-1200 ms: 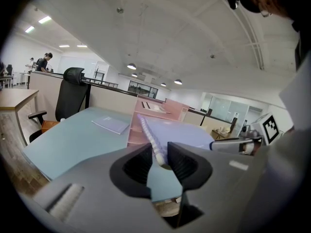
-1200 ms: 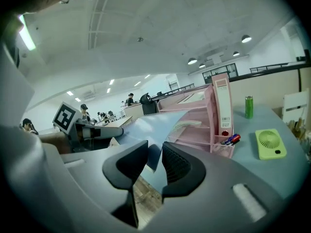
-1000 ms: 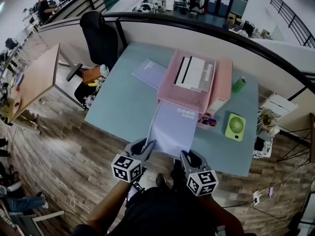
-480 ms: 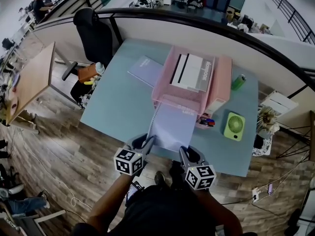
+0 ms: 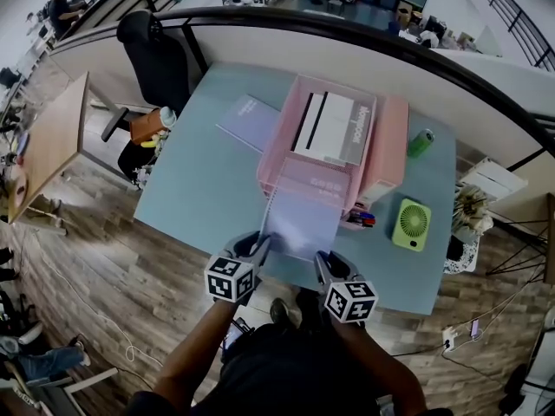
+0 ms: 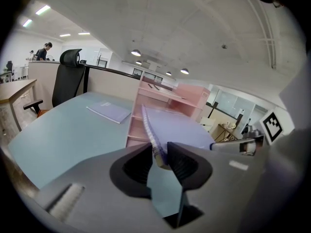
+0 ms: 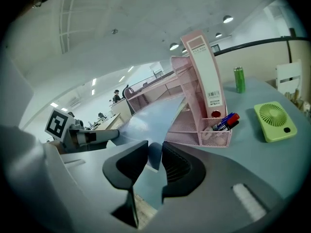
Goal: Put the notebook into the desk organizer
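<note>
My left gripper (image 5: 258, 244) has its jaws pinching the spiral-bound near corner of the notebook (image 5: 301, 222). Ahead of both jaws, the notebook's far edge sits under the top tray of the pink desk organizer (image 5: 392, 150) on the table (image 5: 204, 185). My right gripper (image 5: 320, 258) has its jaws pinching the other near corner.

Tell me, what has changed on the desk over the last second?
The left gripper and right gripper pushed the spiral notebook forward; its far end now sits deeper in the pink organizer. Their jaws stay clamped on its near corners. The other notebook, fan and can kept still.
</note>
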Demonstrator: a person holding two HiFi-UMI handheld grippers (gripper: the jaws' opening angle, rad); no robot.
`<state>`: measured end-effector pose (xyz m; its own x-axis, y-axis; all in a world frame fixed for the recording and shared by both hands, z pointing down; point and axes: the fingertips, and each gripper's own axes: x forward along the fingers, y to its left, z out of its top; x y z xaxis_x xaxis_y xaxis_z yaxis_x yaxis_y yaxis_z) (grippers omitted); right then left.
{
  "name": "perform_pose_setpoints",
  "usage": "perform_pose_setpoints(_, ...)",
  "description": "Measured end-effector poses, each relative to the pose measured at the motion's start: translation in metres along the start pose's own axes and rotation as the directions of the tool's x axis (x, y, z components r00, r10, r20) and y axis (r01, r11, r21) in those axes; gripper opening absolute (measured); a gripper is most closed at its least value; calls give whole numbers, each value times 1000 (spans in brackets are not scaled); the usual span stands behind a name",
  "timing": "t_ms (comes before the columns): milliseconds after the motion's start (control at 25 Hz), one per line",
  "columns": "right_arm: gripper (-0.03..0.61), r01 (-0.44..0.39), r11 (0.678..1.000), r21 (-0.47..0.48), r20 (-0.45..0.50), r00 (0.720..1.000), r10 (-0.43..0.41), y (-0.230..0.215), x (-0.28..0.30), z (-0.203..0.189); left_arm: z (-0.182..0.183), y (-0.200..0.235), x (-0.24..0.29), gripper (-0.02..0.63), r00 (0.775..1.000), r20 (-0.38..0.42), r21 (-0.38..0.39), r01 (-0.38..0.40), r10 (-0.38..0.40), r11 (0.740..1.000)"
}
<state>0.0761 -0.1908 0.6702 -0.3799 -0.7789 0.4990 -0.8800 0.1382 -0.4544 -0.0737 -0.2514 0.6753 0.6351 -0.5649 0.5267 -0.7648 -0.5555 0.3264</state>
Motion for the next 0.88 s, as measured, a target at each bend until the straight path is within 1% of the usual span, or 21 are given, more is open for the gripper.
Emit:
perform_pose_setpoints(280,91,19,1000,16,-27,999,-19,-19,21,1,0,9,24,155,1000,-29,-7,-12,12,1000)
perform_pose_setpoints(520,91,25,999,23,-32,999,-24,-29,35,9,9,16,38,153,999,-26,-6,-22,22,1000)
perform_pose_setpoints(880,87,32,994,105,-20,999,-30,-38,52,25,29,26,55,152,1000,-9,-7,-25,25,1000)
